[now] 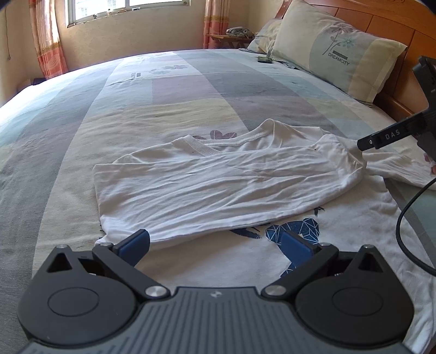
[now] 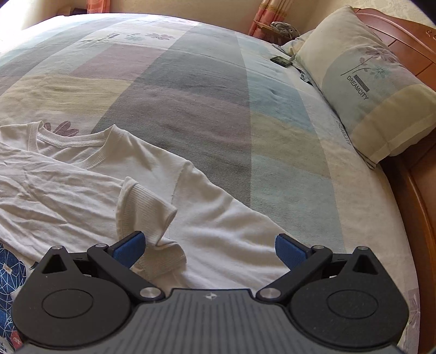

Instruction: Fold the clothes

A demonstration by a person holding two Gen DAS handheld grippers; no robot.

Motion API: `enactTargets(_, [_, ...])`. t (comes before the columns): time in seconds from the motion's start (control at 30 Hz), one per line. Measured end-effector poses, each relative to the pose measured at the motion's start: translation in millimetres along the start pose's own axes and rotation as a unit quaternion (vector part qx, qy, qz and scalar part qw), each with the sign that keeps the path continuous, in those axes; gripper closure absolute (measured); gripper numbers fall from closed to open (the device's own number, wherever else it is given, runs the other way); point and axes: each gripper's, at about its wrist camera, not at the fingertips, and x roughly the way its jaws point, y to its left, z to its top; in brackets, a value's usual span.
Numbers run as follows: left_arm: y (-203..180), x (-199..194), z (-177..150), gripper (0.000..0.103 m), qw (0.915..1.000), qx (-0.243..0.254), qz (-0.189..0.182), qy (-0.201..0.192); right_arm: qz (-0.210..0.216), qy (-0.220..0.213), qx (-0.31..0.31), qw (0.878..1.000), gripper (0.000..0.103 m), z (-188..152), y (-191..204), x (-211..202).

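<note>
Left tongs: my left gripper point(image 1: 216, 246) hung low over the near part of the white T-shirt point(image 1: 207, 188), jaws spread wide, blue pads point(image 1: 136, 245) apart with nothing between them.
Right tongs: my right gripper point(image 2: 208, 249) sat over the shirt's right side, jaws also spread wide, holding nothing. Its left pad point(image 2: 129, 249) was just beside the ribbed cuff point(image 2: 144, 209) of the folded-over sleeve; I could not tell whether they touched.
Right tongs, from the left camera: a black finger marked "DAS" point(image 1: 387, 137) reached in at the shirt's far right shoulder, a black cable point(image 1: 408, 217) looping below it.
T-shirt: lay flat on the bed point(image 1: 81, 152), about mid-mattress. Its left side was folded over across the body, the fold edge running just beyond my left pads.
Print: a blue geometric graphic point(image 1: 297, 231) showed on the shirt front, partly covered by the folded layer.
Sleeve: the right sleeve point(image 2: 231, 226) stretched out flat from the shirt toward the bed's right edge.
Collar: the ribbed neckline point(image 1: 218, 143) sat at the shirt's far end, open toward the far side of the bed.
Small dark object: lay on the sheet point(image 1: 265, 59) well beyond the shirt, just beside the pillows; too small to identify.
Pillows: a pillow printed "DREAMCITY" point(image 1: 335, 51) leaned on the wooden headboard point(image 1: 381, 19), beyond and right of the shirt.
Far wall: window point(image 1: 122, 8) and orange curtains point(image 1: 46, 40), well beyond the shirt.
</note>
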Motion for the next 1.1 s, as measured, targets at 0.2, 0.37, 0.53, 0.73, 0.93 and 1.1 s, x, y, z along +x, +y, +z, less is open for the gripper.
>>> enactTargets(0.2, [-3.0, 2.2, -1.7, 0.001, 1.0000, 0.005, 0.002, 0.008, 0.124, -0.049, -0.015, 0.991, 0.000, -0.5, 21.3, -17.0])
enactTargets(0.37, [0.2, -0.4, -4.1, 0.001, 0.9999, 0.001, 0.007, 0.009, 0.256, -0.032, -0.005, 0.966, 0.000, -6.7, 42.4, 3.5])
enactTargets(0.53, [13.8, -2.4, -8.1, 0.001, 0.9997, -0.018, 0.010, 0.010, 0.253, 0.009, 0.064, 0.965, 0.000, -27.1, 18.0, 17.8])
enactTargets(0.73, [9.0, 1.0, -7.9, 0.001, 0.9998, -0.020, -0.002, 0.006, 0.272, -0.038, 0.105, 0.956, 0.000, -30.8, -5.7, -10.0])
enactTargets(0.93, [-0.6, 3.1, -11.9, 0.001, 0.9998, -0.003, -0.006, 0.017, 0.285, -0.014, 0.089, 0.954, 0.000, -19.3, 10.4, 23.3])
enactTargets(1.1, [3.6, -5.5, -12.2, 0.001, 0.9999, -0.010, -0.005, 0.009, 0.234, -0.001, 0.089, 0.968, 0.000, -3.7, 4.4, 36.5])
